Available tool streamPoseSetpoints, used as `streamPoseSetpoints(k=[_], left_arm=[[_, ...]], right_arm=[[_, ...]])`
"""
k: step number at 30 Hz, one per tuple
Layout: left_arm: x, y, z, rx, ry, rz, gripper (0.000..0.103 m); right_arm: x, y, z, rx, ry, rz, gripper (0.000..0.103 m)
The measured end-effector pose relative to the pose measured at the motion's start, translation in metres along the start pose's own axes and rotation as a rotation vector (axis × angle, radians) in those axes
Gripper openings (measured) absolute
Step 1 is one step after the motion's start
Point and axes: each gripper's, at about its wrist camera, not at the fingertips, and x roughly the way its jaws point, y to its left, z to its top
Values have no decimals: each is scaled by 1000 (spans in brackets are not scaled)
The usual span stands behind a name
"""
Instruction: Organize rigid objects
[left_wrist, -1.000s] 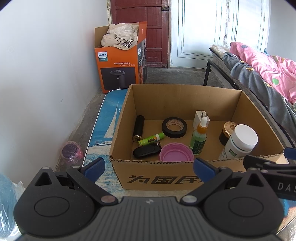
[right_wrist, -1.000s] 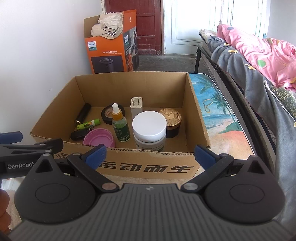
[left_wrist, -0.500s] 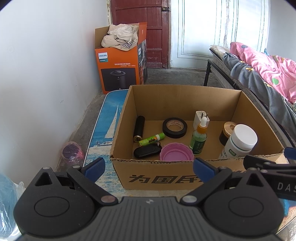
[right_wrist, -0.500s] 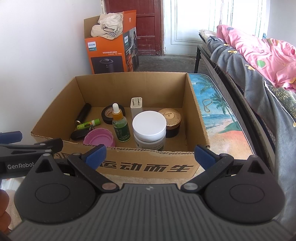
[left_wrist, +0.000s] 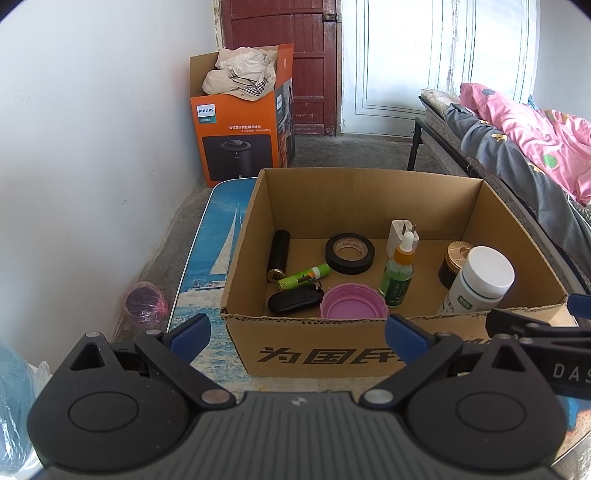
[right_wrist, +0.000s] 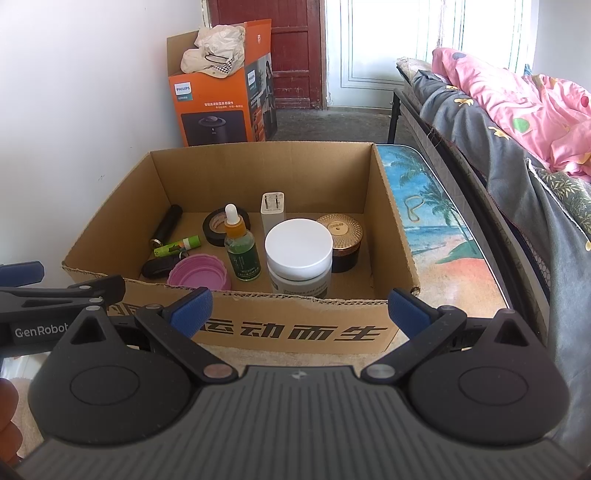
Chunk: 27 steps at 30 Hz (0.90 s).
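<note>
Cardboard box (left_wrist: 369, 354) holds the jar (right_wrist: 299, 254) at its 5 o'clock corner and the dropper bottle (right_wrist: 242, 251) just beside, while the left gripper (left_wrist: 295, 332) and right gripper (right_wrist: 299, 306), both spread apart and empty, wait before it, so I judge that the next move needs a reach inside.

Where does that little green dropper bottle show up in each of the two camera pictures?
Left wrist view: the green dropper bottle stands right of centre in the cardboard box.
Right wrist view: the bottle stands left of centre.
Shared landmark: the white-lidded jar, just right of it in both.
</note>
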Motion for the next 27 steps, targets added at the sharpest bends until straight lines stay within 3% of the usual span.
streamPoseSetpoints(k=[27], left_arm=[[-2, 0, 0, 1, -7, 5, 100]], right_arm=[[-3, 1, 0, -3, -4, -1, 102]])
